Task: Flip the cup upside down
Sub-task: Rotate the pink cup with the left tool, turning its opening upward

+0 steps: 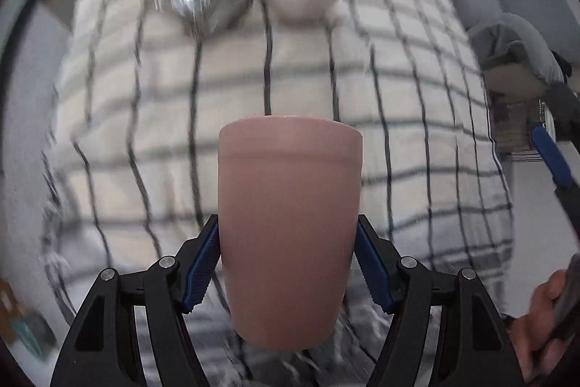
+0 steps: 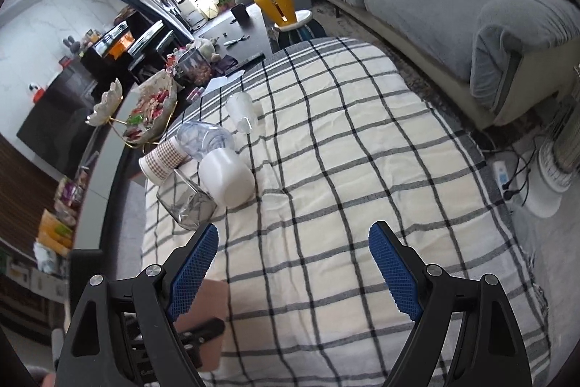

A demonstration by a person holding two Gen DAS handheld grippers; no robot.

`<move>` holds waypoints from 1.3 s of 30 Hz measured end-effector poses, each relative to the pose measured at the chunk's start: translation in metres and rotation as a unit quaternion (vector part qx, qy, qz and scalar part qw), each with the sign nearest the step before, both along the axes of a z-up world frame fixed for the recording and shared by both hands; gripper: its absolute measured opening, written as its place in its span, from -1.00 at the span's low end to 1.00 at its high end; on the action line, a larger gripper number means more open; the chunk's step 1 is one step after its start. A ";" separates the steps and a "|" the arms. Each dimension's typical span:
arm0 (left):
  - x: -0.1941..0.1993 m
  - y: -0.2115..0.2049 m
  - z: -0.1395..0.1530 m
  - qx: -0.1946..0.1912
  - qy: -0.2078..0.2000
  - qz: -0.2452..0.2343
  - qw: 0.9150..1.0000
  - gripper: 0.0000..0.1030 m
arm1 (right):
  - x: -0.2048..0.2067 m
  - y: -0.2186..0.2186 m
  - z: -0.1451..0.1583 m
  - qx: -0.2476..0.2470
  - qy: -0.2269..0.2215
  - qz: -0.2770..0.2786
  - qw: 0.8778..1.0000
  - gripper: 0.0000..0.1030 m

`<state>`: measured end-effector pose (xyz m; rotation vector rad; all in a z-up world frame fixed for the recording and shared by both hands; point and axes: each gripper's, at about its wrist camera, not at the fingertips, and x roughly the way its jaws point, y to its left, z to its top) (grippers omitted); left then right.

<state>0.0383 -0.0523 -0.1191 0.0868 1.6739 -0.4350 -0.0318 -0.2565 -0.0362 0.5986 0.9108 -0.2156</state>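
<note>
Pink and matte, the cup [image 1: 290,227] sits between your left gripper [image 1: 288,263], whose blue ribbed fingers [image 1: 201,263] press its wall from both sides at about mid-height. In the left wrist view it tapers toward the camera and its wider end points away, over the checked tablecloth [image 1: 417,140]; whether that far end is the mouth or the base you cannot tell from here, since no opening shows. The background is smeared with motion blur while the cup is sharp, so it looks carried with the gripper, clear of the table.

Judge it a stiff, light thing, ceramic or hard plastic, with a smooth skin that could slide on the pads. The taper matters: the wall narrows toward you, so a loose squeeze may let it creep toward you between the fingers as you rotate. Hold firm at the middle band, where you are now, and turn the wrist slowly.

Your right gripper [image 2: 293,271] hangs over the cloth with its fingers [image 2: 395,271] spread wide and nothing between them. A corner of something pink shows behind its left finger in that view, likely the same cup, though too little is seen to be sure.

At the far left of the table lie a white cup [image 2: 226,178], a clear tumbler [image 2: 186,207], a clear faceted cup [image 2: 206,140], a checked paper cup [image 2: 163,162] and a frosted cup [image 2: 243,113]; set down well apart from them.
</note>
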 end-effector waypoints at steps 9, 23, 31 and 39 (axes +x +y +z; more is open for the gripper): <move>0.001 -0.009 -0.037 0.079 0.179 0.000 0.981 0.35 | 0.020 -0.013 -0.019 0.071 0.039 -0.015 0.997 0.66; 0.018 -0.063 -0.048 0.132 0.246 -0.062 0.958 0.35 | 0.054 -0.054 -0.055 0.144 0.078 -0.058 0.985 0.66; 0.024 -0.060 -0.054 0.146 0.248 -0.055 0.956 0.35 | 0.063 -0.054 -0.053 0.145 0.070 -0.058 0.985 0.66; 0.035 -0.054 -0.053 0.135 0.177 -0.064 0.973 0.35 | 0.057 -0.052 -0.054 0.131 0.070 -0.053 0.987 0.66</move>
